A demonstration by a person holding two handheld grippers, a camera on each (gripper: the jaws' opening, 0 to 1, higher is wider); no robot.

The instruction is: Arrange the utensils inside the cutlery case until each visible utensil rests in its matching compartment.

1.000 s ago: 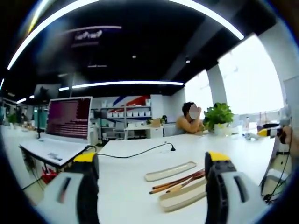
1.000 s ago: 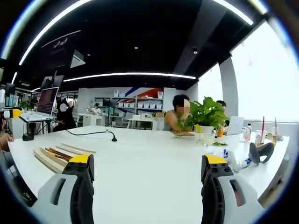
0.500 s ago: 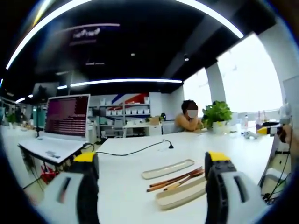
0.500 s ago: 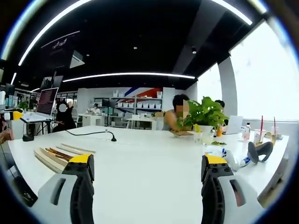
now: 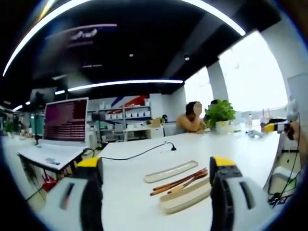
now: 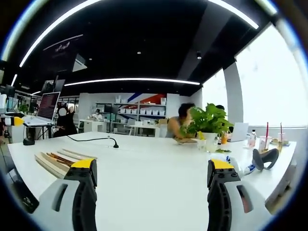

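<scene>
Lying beside case (image 5: 185,196): chopsticks (image 5: 179,181)

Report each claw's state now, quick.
Left claw: open, holding nothing, above the table in front of the cutlery case.
Right claw: open, holding nothing, over bare table.

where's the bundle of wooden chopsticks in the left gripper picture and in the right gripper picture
Left gripper view: the chopsticks lie lower centre, between two long tray pieces, left of the right jaw.
Right gripper view: the chopsticks lie far left, above the left jaw.
Shared landmark: the black cable on the white table.
</scene>
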